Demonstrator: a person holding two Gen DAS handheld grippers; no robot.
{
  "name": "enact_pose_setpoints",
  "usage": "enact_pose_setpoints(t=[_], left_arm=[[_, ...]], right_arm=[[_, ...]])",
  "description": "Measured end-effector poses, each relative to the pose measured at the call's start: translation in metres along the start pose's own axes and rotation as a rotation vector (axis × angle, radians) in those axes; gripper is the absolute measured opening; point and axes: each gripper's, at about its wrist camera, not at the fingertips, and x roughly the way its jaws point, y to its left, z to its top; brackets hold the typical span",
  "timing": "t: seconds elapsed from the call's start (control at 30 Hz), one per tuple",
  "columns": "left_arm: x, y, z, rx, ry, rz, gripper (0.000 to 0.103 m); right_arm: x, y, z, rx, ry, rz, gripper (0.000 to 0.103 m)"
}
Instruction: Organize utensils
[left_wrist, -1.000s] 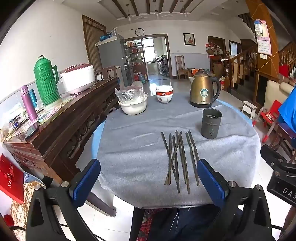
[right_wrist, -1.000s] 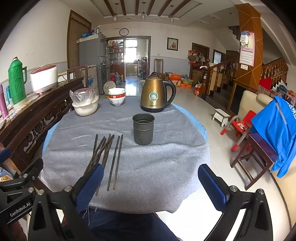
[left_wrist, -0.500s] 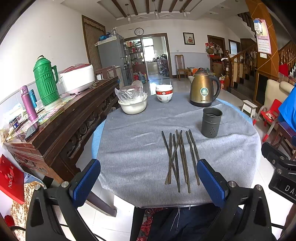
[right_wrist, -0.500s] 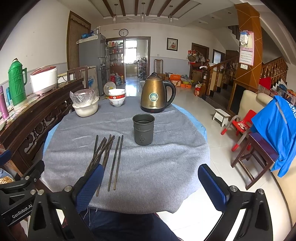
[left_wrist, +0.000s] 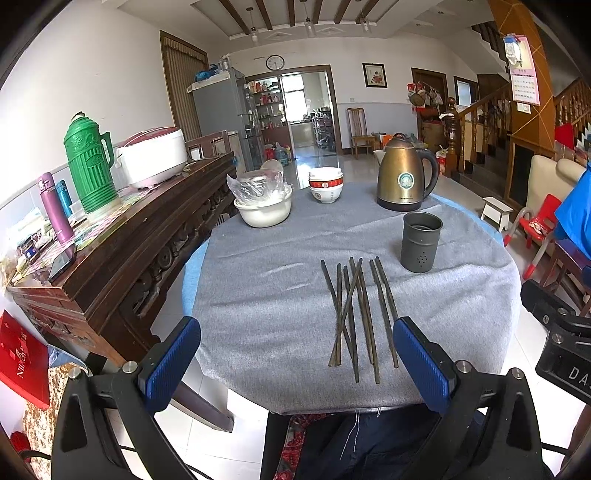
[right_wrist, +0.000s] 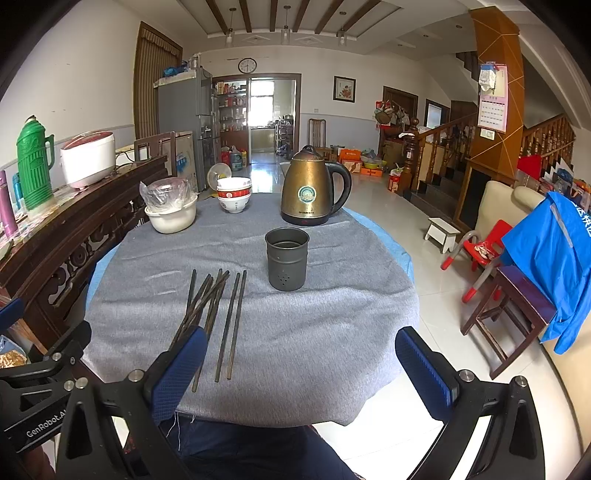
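While both grippers gape, chopsticks (left_wrist: 354, 314) lie lengthwise, pointing toward holder (left_wrist: 421, 242).

8 chopsticks (left_wrist: 354, 314), 1 holder (left_wrist: 421, 242), 1 kettle (left_wrist: 404, 173).

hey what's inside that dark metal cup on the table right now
The dark metal cup stands upright with no chopsticks sticking out; only its inner wall shows, while the bottom is hidden by the rim. The chopsticks all lie on the grey cloth beside it.
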Motion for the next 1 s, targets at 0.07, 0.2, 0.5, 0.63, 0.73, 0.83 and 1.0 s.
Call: enact_pose_setpoints(t=[0.07,0.2,0.5,0.63,0.73,0.83,1.0], left_arm=[[0.001,0.0,0.0,0.006,0.002,0.003,0.103],[0.001,0.0,-0.001,-0.011,-0.013,-0.006,0.103],[0.002,0.001,-0.001,-0.027,-0.004,-0.021,0.103],[0.004,0.002,-0.002,-0.039,-0.008,-0.03,0.103],[0.007,0.002,-0.002,-0.045,-0.004,-0.038,0.103],[0.012,0.002,0.0,-0.051,0.001,-0.045,0.103],[0.023,0.001,0.003,-0.042,0.005,-0.032,0.103]], right_arm=[[0.0,0.0,0.0,0.0,0.001,0.002,0.103],[0.0,0.0,0.0,0.0,0.001,0.001,0.103],[0.0,0.0,0.0,0.0,0.002,0.001,0.103],[0.001,0.001,0.0,-0.001,0.005,0.0,0.103],[0.006,0.003,-0.001,-0.005,0.015,0.003,0.103],[0.012,0.005,0.0,-0.013,0.027,0.004,0.103],[0.028,0.008,0.001,-0.025,0.063,0.006,0.103]])
